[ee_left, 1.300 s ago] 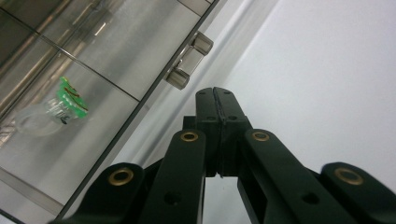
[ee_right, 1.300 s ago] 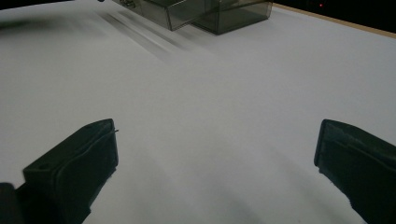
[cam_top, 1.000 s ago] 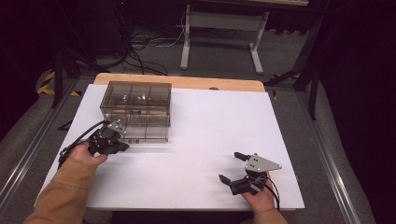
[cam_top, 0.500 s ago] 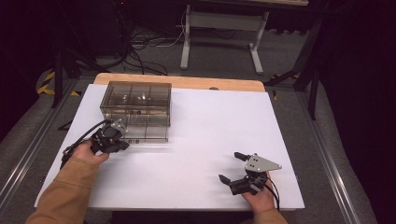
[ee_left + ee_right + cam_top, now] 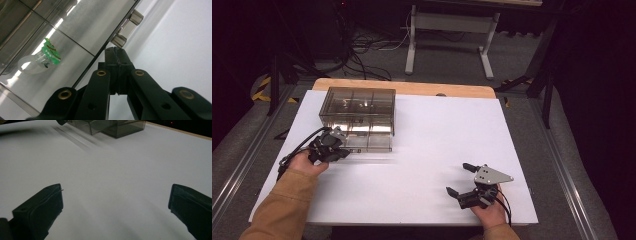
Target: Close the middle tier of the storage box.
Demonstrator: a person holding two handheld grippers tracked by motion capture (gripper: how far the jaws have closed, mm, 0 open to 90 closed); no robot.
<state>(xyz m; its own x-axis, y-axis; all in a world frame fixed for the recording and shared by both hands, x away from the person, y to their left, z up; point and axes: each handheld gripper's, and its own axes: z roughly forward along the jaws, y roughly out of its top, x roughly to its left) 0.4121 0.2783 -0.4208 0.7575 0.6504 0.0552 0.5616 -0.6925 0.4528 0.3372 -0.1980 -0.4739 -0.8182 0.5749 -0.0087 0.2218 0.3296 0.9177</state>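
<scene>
1 green trinket (image 5: pixel 51 51) blurs behind smoky drawer box (image 5: pixel 357 107).

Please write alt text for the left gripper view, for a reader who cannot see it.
The left gripper, jaws shut, points at the metal handle on a smoky clear drawer box. Behind the box's wall lies a small green tree-shaped trinket; a white table lies to the right.

We see the smoky box (image 5: pixel 62 30) cut off at the frame edge. Its green trinket (image 5: pixel 51 51) stays blurred behind the lid.
</scene>
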